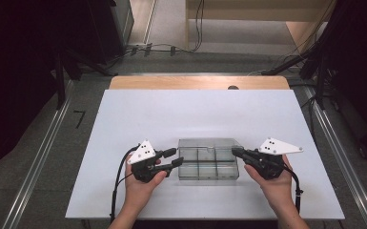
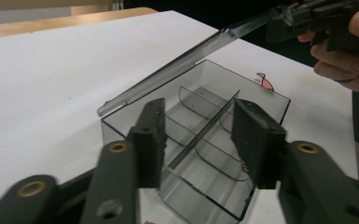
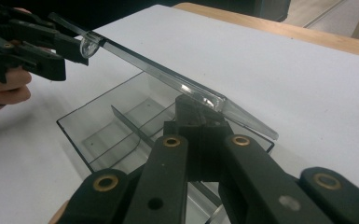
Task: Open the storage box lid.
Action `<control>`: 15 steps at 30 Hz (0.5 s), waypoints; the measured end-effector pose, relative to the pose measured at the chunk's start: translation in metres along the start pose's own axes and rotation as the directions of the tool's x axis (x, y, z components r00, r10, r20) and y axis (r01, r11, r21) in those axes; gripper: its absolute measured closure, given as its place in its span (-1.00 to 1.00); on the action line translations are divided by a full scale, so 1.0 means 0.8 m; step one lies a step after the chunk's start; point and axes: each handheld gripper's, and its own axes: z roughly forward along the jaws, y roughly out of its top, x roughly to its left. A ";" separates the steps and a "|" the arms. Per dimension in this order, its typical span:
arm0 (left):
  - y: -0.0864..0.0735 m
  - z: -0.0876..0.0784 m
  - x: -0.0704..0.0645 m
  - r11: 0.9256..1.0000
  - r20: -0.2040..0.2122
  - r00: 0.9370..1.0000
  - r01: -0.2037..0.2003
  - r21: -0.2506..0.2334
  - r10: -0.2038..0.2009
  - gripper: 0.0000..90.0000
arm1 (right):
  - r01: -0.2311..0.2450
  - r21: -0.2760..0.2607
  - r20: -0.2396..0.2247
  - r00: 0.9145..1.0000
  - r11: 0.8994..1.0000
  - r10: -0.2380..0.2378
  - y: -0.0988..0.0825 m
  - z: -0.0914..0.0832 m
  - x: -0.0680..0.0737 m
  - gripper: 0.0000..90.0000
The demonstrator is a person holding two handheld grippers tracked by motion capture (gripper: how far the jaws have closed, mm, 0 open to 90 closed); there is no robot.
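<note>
Risk first: right gripper [image 1: 233, 151] is pinching the lid [image 3: 158, 74] at one end only, with its jaws pressed together on the thin edge. The smooth plastic could be slipping out of the pads, and the lid would then be dropping back onto the box [image 1: 208, 164]. Pulling from one end could also be twisting the lid or straining its hinge side; I cannot tell where the hinge is.

Left gripper [image 1: 174, 158] is sitting at the box's 9 o'clock with its jaws spread and gripping nothing. The box end is lying just ahead of them, unbraced. The box looks light, so it could be tipping or skidding toward 3 o'clock as the lid is going up.

The box is sitting on the white table [image 1: 171, 114] toward the 6 o'clock edge in the high view, between the two grippers. It is smoky clear plastic, with dividers [image 2: 205, 126] splitting it into two rows of three compartments. All the compartments are looking empty. The lid is tilting up, partly open.
</note>
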 end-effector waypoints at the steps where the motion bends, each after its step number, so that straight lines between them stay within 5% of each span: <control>1: 0.001 0.000 0.002 1.000 -0.011 1.000 0.000 -0.005 0.000 0.01 | 0.000 0.000 0.000 1.000 1.000 0.000 0.001 0.000 -0.001 0.96; 11: 0.012 0.019 0.018 1.000 -0.029 0.999 0.018 0.013 -0.018 -0.95 | -0.004 0.000 -0.007 1.000 1.000 0.004 0.005 0.007 -0.002 0.96; 15: 0.018 0.031 0.018 1.000 -0.039 0.999 0.003 0.025 -0.002 -0.99 | -0.008 0.003 -0.005 1.000 1.000 0.008 0.007 0.008 -0.003 0.96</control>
